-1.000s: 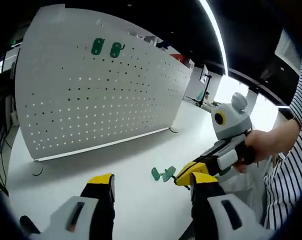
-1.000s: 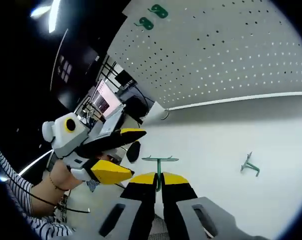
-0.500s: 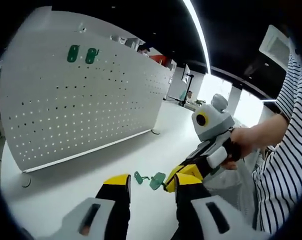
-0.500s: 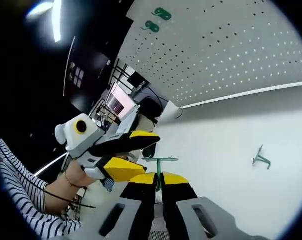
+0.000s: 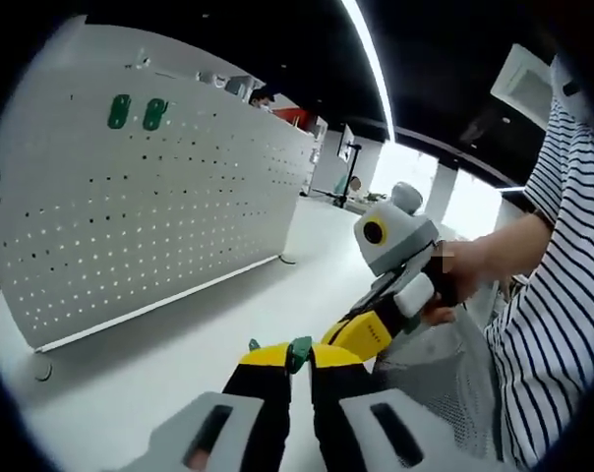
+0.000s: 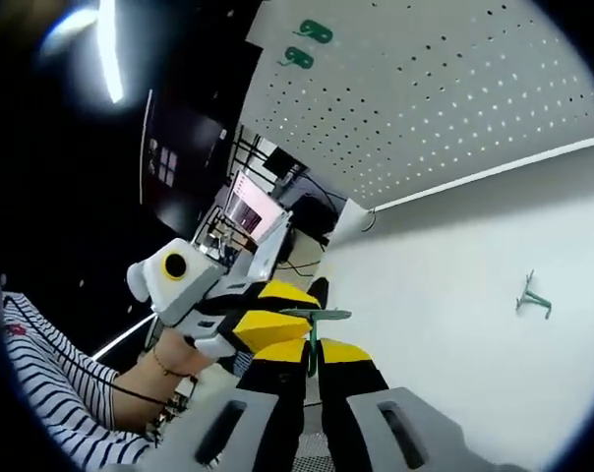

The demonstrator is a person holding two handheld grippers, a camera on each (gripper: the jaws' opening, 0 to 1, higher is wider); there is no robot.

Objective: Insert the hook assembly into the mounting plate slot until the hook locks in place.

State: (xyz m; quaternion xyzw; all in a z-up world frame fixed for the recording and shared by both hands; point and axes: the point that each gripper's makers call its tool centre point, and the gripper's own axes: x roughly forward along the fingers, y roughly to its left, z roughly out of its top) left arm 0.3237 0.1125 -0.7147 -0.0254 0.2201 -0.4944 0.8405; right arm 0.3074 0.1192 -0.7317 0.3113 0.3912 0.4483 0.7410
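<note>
Right hand-held gripper (image 6: 313,356) has its jaws pressed together on the stem of a green hook assembly (image 6: 315,320), whose flat cross-piece sits just past the jaw tips and runs across the view, the stem lying along the jaws' own line. Left hand-held gripper (image 5: 299,359) has its jaws drawn in on a small green piece (image 5: 299,347) at their tips; judging by the right gripper view, where its yellow jaws meet the cross-piece from the left, both are on the same part. The white perforated mounting plate (image 5: 149,216) stands upright at the far side of the white tabletop (image 6: 454,324), well apart from both tools, so the coming move is a carry forward and upward toward its holes. Two green hooks (image 5: 135,112) already sit side by side high on the plate (near its upper corner). A spare green hook (image 6: 533,300) lies loose on the tabletop, off to the right of the right tool. Open tabletop lies between hands and plate, leaving free room; the person's striped sleeve (image 5: 558,324) stays behind the tools.
</note>
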